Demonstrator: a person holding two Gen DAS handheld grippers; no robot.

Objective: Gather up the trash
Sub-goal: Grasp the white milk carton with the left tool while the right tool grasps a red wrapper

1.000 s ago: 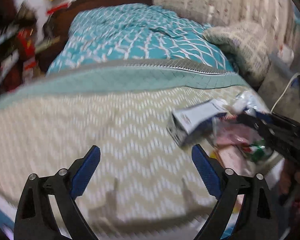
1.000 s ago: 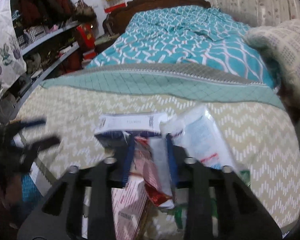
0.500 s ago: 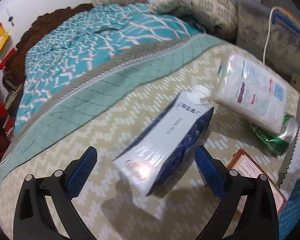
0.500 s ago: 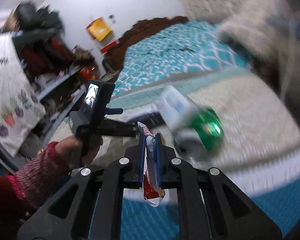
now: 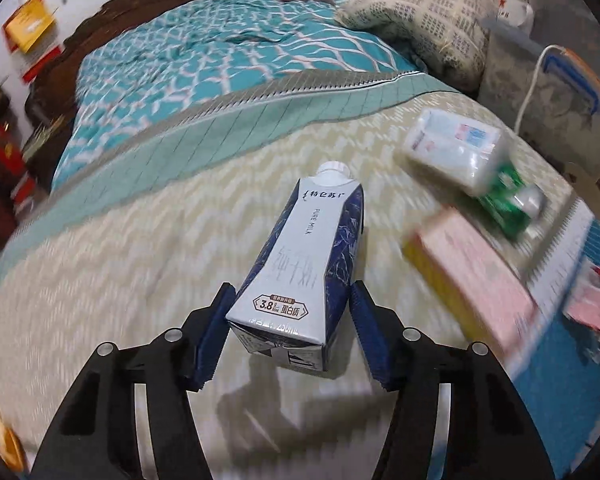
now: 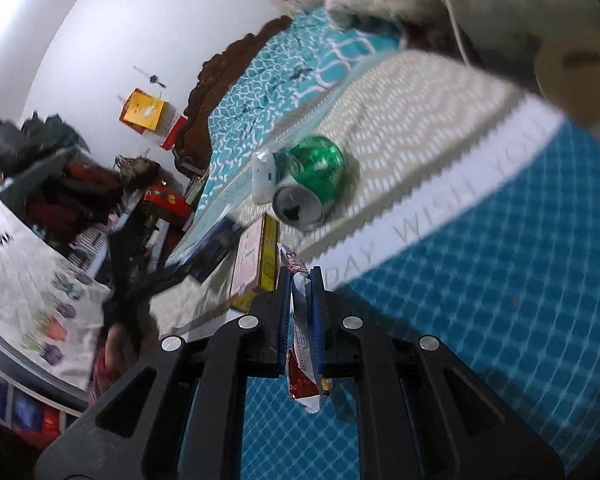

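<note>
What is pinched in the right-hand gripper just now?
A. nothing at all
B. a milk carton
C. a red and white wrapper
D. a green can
C: the right gripper is shut on a red and white wrapper, while the green can lies apart on the bed.

Right claw [image 6: 300,280] clamping red snack wrapper [image 6: 303,360], green can [image 6: 314,180] on bedspread [image 6: 412,96]

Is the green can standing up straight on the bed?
No, the green can lies on its side on the bed cover, its opened top facing the camera.
</note>
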